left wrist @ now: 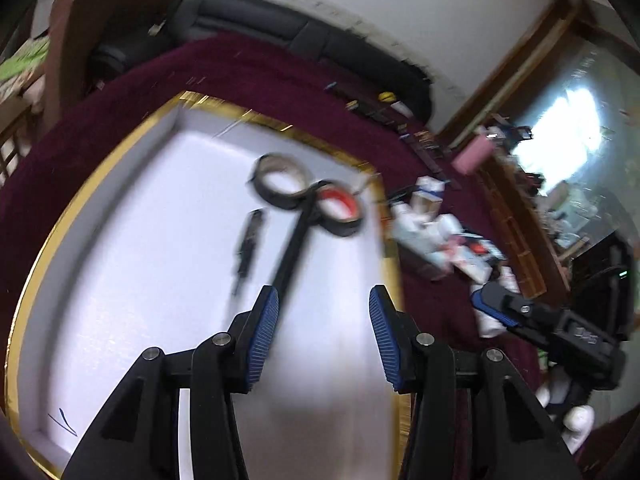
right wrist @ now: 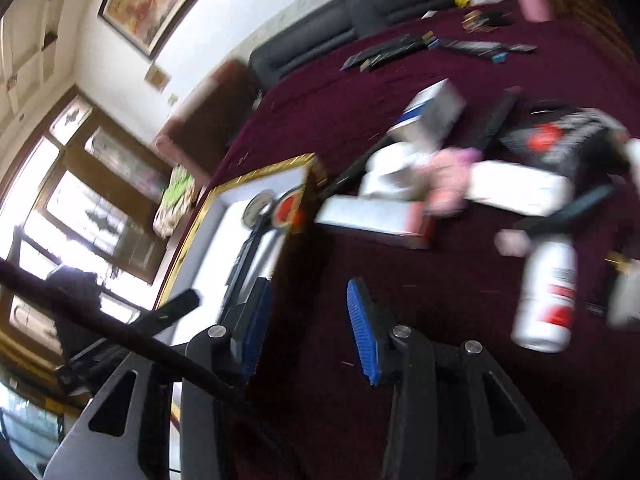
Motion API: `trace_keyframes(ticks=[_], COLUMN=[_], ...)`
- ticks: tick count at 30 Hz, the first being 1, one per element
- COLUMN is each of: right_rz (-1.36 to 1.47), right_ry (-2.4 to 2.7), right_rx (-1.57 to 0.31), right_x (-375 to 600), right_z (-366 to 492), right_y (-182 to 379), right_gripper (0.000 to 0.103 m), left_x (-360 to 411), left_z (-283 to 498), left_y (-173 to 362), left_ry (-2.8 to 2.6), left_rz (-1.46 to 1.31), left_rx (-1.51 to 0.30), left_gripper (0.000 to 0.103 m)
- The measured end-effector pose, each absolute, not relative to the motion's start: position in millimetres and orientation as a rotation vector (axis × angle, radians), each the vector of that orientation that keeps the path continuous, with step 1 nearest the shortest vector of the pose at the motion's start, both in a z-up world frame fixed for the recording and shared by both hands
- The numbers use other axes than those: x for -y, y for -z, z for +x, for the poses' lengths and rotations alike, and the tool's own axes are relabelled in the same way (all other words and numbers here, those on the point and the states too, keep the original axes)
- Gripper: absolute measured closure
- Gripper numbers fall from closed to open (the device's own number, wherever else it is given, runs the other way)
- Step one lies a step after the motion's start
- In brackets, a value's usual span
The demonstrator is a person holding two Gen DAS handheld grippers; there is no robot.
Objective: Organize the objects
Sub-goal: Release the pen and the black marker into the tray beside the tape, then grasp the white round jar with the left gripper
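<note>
A gold-rimmed white tray lies on a maroon cloth. In it are two tape rolls, one with a red core, a long black stick and a small black tool. My left gripper is open and empty above the tray's near part; the stick's near end runs to its left finger. My right gripper is open and empty over the cloth beside the tray. It also shows at the right of the left wrist view. Both views are motion-blurred.
A pile of white boxes, a pink item, a black-red packet and a white bottle lies on the cloth right of the tray. Small dark items lie at the far edge by a black sofa.
</note>
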State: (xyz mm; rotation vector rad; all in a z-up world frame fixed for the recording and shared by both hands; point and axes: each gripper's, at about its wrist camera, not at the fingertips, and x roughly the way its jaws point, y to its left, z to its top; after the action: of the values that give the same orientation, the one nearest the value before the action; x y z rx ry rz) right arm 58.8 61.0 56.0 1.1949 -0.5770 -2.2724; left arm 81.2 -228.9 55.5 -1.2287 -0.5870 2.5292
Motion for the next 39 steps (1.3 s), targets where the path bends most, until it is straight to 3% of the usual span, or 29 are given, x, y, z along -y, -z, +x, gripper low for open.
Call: trace_keyframes(ticks=[2,4,9,23,29,37,39], right_rz=[1.159,1.128,1.107,1.013,0.98,0.966,0.967], right_ry=[2.339,2.409,2.497,2.598,2.542,2.522,2.535], right_rx=[0.626,0.683,0.812,0.8,0.851,0.871,0.848], right_x=[-90.2,-119.5,-175.7,-220.1,-226.7,-227.7,-224.6], right_z=[68.4,76.7,83.7,85.5,83.3,83.3,83.7], right_y=[-60.5,-62.5,-57.9,-32.5,-27.9,-27.6,-28.7], right_gripper=[0.06,0.053,0.053,0.053,0.052,0.049,0.048], left_x=[217.6,197.3,152.9,72.0,20.0,3.8,3.3], left_z=[88.7,86.3,77.0,28.8,-7.4,-41.9,-45.0], left_y=[-67.0,-73.3,-66.6,-80.9,-78.0,-51.7,-48.7], left_ry=[-2.49,-2.427,-2.266,-2.415,-2.59,-2.571,-2.561], left_rz=[-1.183,-1.168,-1.253,-1.223,-1.034,-1.104,-1.123], left_rx=[0.57,0.561,0.536,0.235,-0.23,-0.318,-0.319], left_gripper=[0.047,0.041,0.041,0.041,0.042,0.042,0.056])
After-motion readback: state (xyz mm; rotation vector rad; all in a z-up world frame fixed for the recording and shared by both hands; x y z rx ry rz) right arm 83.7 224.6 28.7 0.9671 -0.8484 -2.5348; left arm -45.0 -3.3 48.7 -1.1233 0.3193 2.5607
